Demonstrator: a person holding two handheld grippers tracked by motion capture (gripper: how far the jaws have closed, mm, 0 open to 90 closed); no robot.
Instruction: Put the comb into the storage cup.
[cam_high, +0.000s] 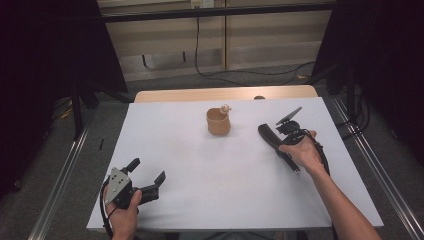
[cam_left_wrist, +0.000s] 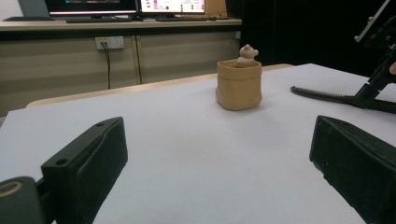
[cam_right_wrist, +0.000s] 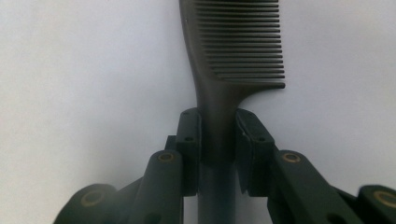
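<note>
A black comb lies on the white table, teeth end away from the hand; it also appears as the comb at the right of the high view and as the comb in the left gripper view. My right gripper is shut on the comb's handle, one jaw on each side. The right gripper points down at the table. A tan cup with a small bear figure in it stands mid-table. My left gripper rests at the front left, open and holding nothing.
The white table top leaves wide bare room between the two grippers. A wooden edge runs along the far side. Cables and a cabinet stand beyond the table, with dark frames at both sides.
</note>
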